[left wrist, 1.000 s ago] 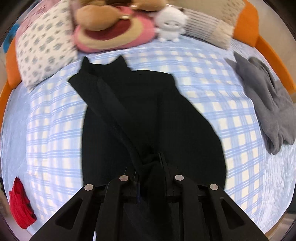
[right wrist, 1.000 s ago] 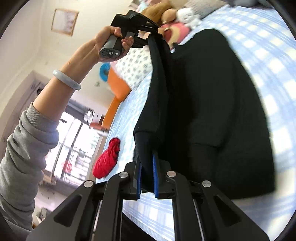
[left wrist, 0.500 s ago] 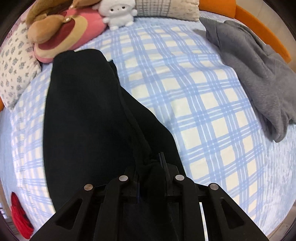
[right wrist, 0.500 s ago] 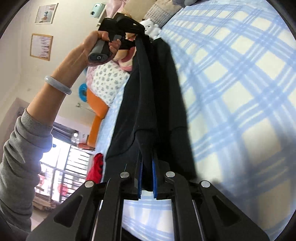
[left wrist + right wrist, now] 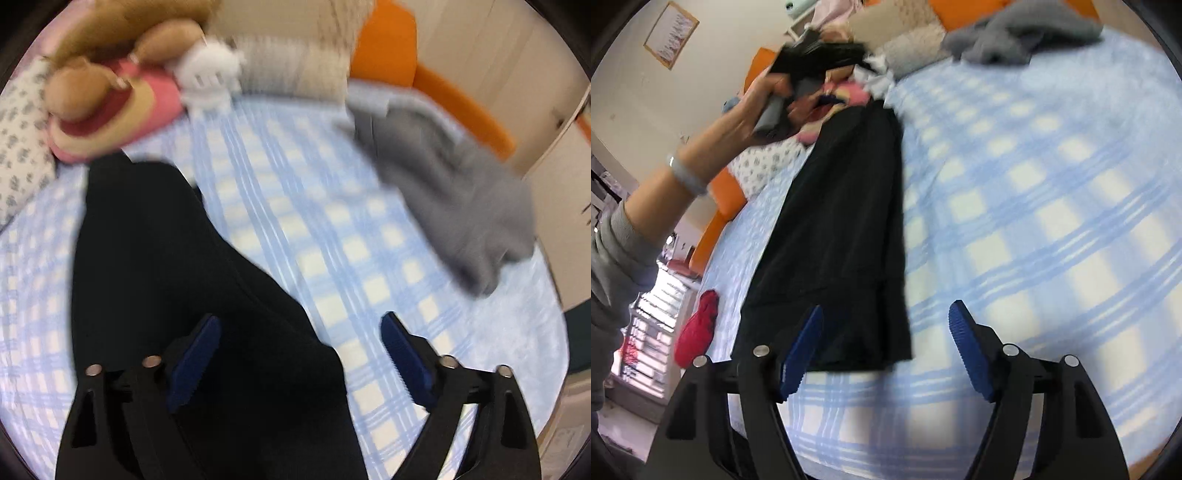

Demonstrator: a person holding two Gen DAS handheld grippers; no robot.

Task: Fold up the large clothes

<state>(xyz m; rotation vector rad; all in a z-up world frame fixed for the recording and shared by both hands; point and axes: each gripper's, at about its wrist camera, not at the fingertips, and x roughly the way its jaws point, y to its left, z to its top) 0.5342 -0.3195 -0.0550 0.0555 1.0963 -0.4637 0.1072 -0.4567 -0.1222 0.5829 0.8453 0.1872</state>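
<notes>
Left gripper and right gripper, ribbed blue pads, jaws opening and pinching nothing, angled down over a long matte black garment lying flat on the blue-checked bedsheet; fleecy grey garment well apart.

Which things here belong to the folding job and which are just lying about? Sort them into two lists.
Part of the job:
- black garment, lying folded lengthwise on the bed
- left gripper, jaws opening, nothing pinched
- right gripper, jaws opening, nothing pinched

Lying about:
- grey garment, perhaps next to fold
- red cloth
- plush toys
- patterned pillow
- checked bedsheet
</notes>
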